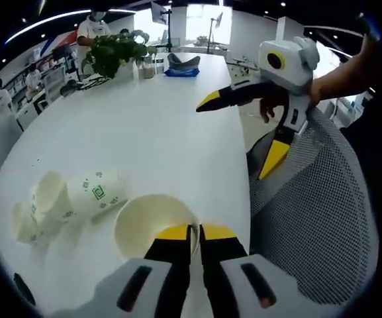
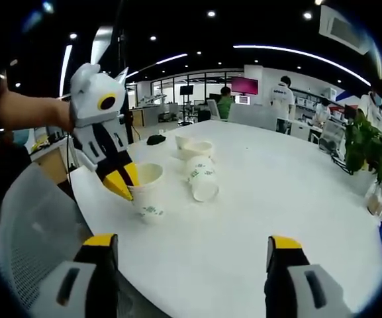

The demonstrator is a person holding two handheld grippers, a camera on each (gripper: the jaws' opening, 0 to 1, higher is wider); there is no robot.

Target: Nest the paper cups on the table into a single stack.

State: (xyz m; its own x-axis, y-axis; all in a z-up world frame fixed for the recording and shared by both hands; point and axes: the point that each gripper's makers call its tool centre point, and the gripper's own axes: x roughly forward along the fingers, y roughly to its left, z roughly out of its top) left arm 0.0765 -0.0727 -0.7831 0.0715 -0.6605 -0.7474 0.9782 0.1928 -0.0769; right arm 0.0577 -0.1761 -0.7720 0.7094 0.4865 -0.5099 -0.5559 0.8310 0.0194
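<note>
Left gripper [image 1: 194,240] fingers pinch rim of upright paper cup [image 1: 152,224] near counter [image 1: 151,132] edge. Three more cups [image 1: 65,202] lie just beyond, left of fingers. Right gripper [image 2: 194,255] fingers spread wide, nothing between, over bare counter.

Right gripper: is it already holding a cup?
No. In the right gripper view the right gripper has its jaws spread wide over bare white table, while the left gripper pinches a cup.

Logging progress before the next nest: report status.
Left hand-held gripper shut on upright cup rim. Right hand-held gripper open, empty, above table. Other cups lying loose, unstacked.
</note>
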